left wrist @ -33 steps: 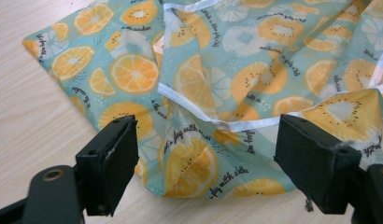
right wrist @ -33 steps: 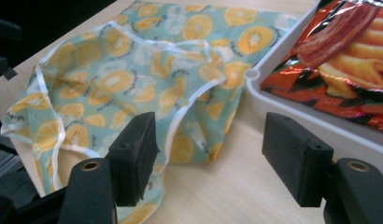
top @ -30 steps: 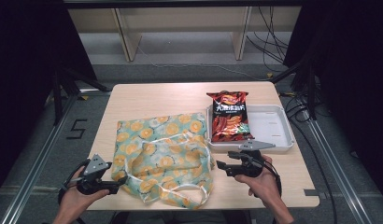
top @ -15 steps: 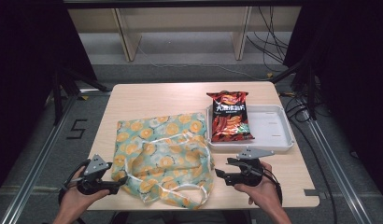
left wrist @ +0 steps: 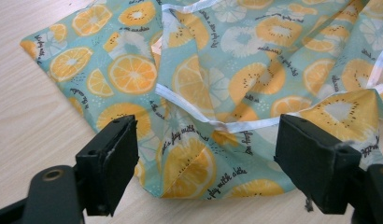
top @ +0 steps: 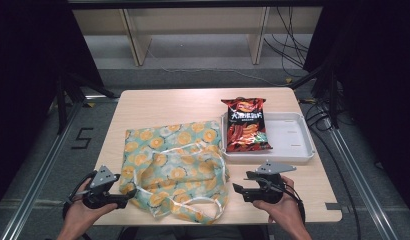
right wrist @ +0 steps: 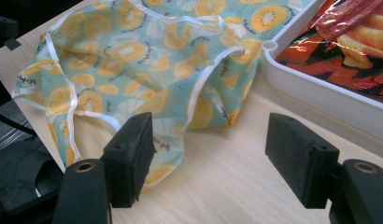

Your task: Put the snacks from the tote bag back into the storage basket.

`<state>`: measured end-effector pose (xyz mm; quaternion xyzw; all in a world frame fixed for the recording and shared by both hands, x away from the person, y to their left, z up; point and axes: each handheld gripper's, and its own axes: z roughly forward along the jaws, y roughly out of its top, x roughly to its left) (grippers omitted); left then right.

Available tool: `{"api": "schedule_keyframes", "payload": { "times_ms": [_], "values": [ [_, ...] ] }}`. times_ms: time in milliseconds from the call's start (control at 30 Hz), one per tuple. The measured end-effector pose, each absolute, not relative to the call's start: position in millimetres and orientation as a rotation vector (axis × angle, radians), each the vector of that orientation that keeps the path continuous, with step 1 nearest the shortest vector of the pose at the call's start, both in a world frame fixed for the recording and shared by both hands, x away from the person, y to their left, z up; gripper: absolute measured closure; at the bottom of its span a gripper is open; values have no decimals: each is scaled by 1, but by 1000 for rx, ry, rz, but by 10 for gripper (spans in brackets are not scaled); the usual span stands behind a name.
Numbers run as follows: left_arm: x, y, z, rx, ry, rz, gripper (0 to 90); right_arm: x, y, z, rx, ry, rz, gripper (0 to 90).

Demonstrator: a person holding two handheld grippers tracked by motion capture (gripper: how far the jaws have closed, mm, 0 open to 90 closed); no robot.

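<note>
A cloth bag (top: 175, 165) printed with orange slices on teal, with white trim and handles, lies crumpled in the middle of the wooden table. My left gripper (top: 127, 193) sits at the bag's near left corner, pointing right. In the left gripper view it (left wrist: 206, 163) stands open, with the bag's edge (left wrist: 213, 93) lying between the jaws and neither pad pressing on it. My right gripper (top: 241, 181) points left at the bag's near right side. In the right gripper view it (right wrist: 208, 154) is open over bare table, the bag (right wrist: 147, 60) just beyond.
A red bag of chips (top: 246, 125) lies with its lower half in a white tray (top: 298, 145) at the right of the table; both the tray (right wrist: 320, 93) and the chips (right wrist: 348, 42) appear in the right gripper view. Dark floor, cables and shelf legs surround the table.
The right gripper has slid slightly toward the near edge of the table. The left gripper and the bag have stayed put.
</note>
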<state>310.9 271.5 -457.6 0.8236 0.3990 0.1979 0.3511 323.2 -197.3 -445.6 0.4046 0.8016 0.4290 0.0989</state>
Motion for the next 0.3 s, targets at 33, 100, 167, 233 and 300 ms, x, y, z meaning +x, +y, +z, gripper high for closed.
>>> {"api": "schedule_keyframes", "payload": {
  "times_ms": [33,100,167,233,300],
  "values": [
    [311,271,-458,2130,1039,519,209,323,-197,-446,1203,2370,1274,330],
    [311,271,-458,2129,1040,517,209,323,-197,-446,1202,2371,1275,330],
    [311,271,-458,2120,1040,509,209,324,-197,-446,1195,2371,1271,330],
    [311,271,-458,2128,1042,519,209,325,-198,-446,1184,2375,1276,330],
    [311,271,-458,2132,1035,520,209,326,-199,-446,1179,2372,1268,329]
  ]
}}
